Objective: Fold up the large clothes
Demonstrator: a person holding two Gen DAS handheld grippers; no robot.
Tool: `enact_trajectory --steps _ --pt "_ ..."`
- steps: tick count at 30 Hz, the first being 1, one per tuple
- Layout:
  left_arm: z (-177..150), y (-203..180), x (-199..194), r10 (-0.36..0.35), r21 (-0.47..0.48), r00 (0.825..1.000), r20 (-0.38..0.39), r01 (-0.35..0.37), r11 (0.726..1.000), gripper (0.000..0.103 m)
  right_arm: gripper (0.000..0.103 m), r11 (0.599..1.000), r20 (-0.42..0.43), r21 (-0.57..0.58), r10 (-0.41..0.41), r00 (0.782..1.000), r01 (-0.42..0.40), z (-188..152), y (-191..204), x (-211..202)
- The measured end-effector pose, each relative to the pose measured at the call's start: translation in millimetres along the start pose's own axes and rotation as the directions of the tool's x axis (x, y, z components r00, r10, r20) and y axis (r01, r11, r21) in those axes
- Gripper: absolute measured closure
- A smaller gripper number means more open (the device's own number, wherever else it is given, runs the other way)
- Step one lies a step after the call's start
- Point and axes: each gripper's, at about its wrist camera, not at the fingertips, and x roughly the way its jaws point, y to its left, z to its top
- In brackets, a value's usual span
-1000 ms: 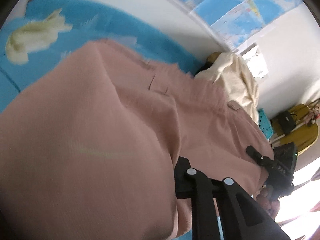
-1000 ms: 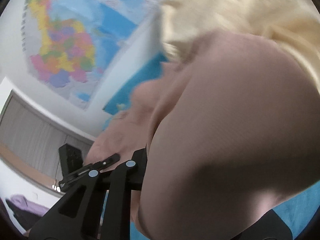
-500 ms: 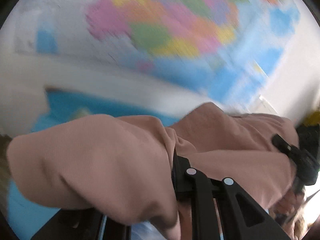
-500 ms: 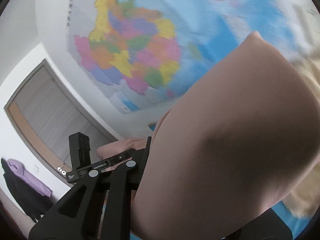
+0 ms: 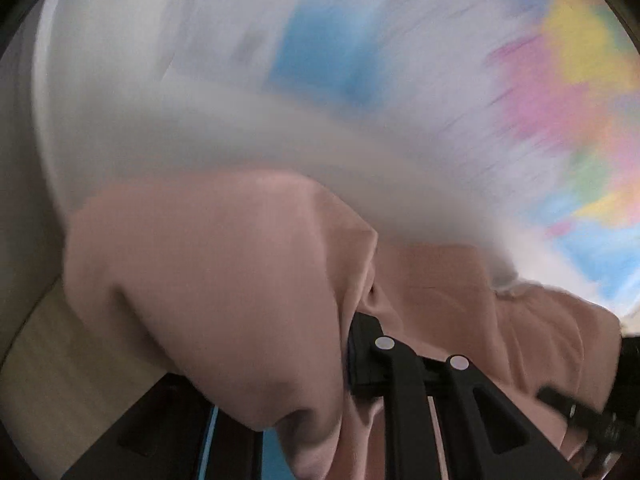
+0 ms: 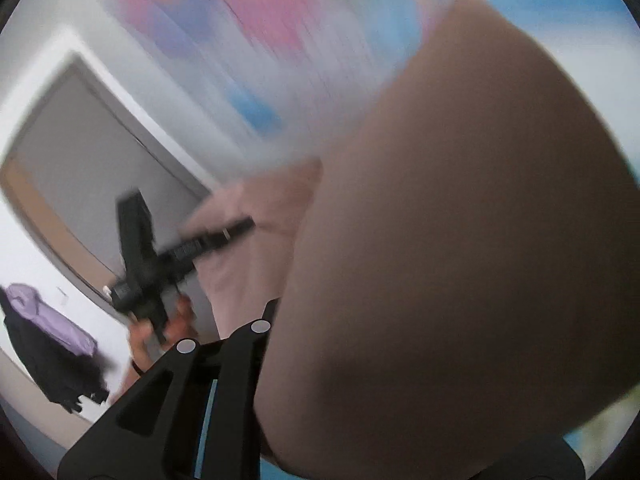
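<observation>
My left gripper is clamped on a bunch of the pink garment, with the cloth ballooning over the fingers and hiding the left one almost completely. Same deal on the other side: my right gripper is pinching the same pink cloth, which bulges up and fills most of the right half of that view. So the garment is up in the air, stretched between the two grippers, not lying on anything. From the right wrist camera I can see the left gripper and the hand holding it, cloth trailing off its tip. Behind all that there's a blurry colourful wall map, a grey door, and a purple and black jacket hanging at the left.
</observation>
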Motion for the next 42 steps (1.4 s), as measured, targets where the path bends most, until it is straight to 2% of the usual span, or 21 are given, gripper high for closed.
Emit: enact_trajectory --steps 2,3,4,5,7,9,11,14,16,18,20,22,24,26,27,29,30,32,36,38,42 --pt "-16.0 22.6 12.2 -0.007 -0.043 1.0 -0.017 0.006 0.999 0.087 0.079 0.999 -0.088 0.049 -0.003 0.996 0.007 -21.3 -18.8 26.6" --pt "-21.2 30.2 12.8 -0.024 -0.052 0.999 -0.021 0.023 0.998 0.087 0.067 0.998 -0.102 0.07 0.005 0.995 0.002 -27.5 -25.8 29.4" --pt "-24.3 33.9 11.4 -0.031 -0.052 0.999 -0.021 0.03 0.998 0.084 0.061 0.997 -0.103 0.083 0.012 0.995 -0.004 -31.3 -30.4 27.6" --pt "-25.9 35.9 10.6 -0.03 -0.049 0.999 -0.019 0.029 0.998 0.082 0.048 0.996 -0.106 0.087 0.002 0.994 0.007 -34.3 -34.1 21.2" --pt "-27.2 40.0 9.3 -0.016 -0.042 1.0 -0.024 0.015 0.999 0.075 0.044 0.997 -0.114 0.083 0.009 0.993 0.0 -37.7 -38.7 7.2" --pt "-26.7 42.2 8.2 -0.012 -0.043 1.0 -0.024 0.011 0.999 0.071 0.032 0.998 -0.129 0.065 -0.001 0.992 0.009 -41.4 -43.1 -9.3" --pt "-26.4 45.7 5.9 0.0 -0.044 0.999 -0.032 -0.002 0.999 0.058 0.029 0.997 -0.127 0.072 -0.014 0.992 0.023 -48.0 -53.6 -30.8" --pt "-25.8 51.4 3.8 -0.011 -0.069 0.999 -0.036 0.009 0.998 0.054 0.026 0.992 -0.093 0.124 -0.025 0.995 0.037 -49.7 -73.7 -54.8" --pt "-23.8 62.8 6.1 -0.015 -0.087 0.999 -0.045 0.011 0.996 0.054 0.032 0.986 -0.071 0.164 -0.02 0.997 0.031 -42.9 -87.8 -59.6" --pt "-27.5 60.8 5.9 0.001 -0.08 0.999 -0.044 -0.005 0.997 0.054 0.071 0.982 -0.053 0.191 -0.003 0.999 0.013 -40.7 -97.1 -65.2" --pt "-33.1 44.8 8.4 0.057 -0.034 0.997 -0.048 -0.059 0.998 0.056 0.086 0.982 -0.076 0.188 -0.009 0.997 0.023 -34.8 -92.4 -54.1" --pt "-32.0 34.7 13.8 0.115 0.005 0.992 -0.043 -0.115 0.993 0.055 0.092 0.989 -0.075 0.122 -0.07 0.995 0.079 -28.4 -81.0 -44.8" --pt "-33.9 28.7 18.4 0.154 0.022 0.987 -0.048 -0.153 0.988 0.055 0.092 0.988 -0.067 0.1 -0.108 0.992 0.114 -23.1 -71.3 -34.9" --pt "-35.8 31.5 13.0 0.185 0.028 0.982 -0.048 -0.184 0.982 0.051 0.091 0.982 -0.076 0.157 -0.097 0.992 0.108 -23.0 -79.8 -30.1" --pt "-37.2 30.1 9.1 0.2 0.036 0.979 -0.043 -0.198 0.979 0.05 0.085 0.98 -0.081 0.164 -0.097 0.992 0.109 -24.5 -80.9 -29.7" --pt "-40.3 24.4 1.2 0.234 0.05 0.972 -0.03 -0.232 0.971 0.039 0.073 0.979 -0.097 0.154 -0.117 0.988 0.131 -29.4 -80.9 -33.0" --pt "-42.6 20.9 -4.9 0.239 0.054 0.971 -0.012 -0.238 0.97 0.038 0.062 0.98 -0.099 0.142 -0.127 0.987 0.14 -30.9 -76.2 -35.5" --pt "-48.2 20.4 -21.4 0.253 0.057 0.967 0.017 -0.253 0.966 0.036 0.051 0.979 -0.083 0.097 -0.17 0.982 0.178 -32.1 -68.2 -48.9" --pt "-62.9 9.4 -55.9 0.283 0.069 0.953 0.111 -0.291 0.954 0.035 0.051 0.968 -0.006 0.007 -0.25 0.968 0.25 -30.0 -50.8 -77.0" --pt "-70.2 -3.9 -73.9 0.264 0.103 0.951 0.163 -0.283 0.954 0.035 0.051 0.96 0.049 -0.042 -0.275 0.96 0.277 -29.4 -38.6 -87.7" --pt "-79.7 -35.6 -80.9 0.127 0.212 0.979 0.158 -0.159 0.964 0.03 0.051 0.938 0.088 -0.178 -0.287 0.954 0.298 -30.4 -12.0 -81.6"
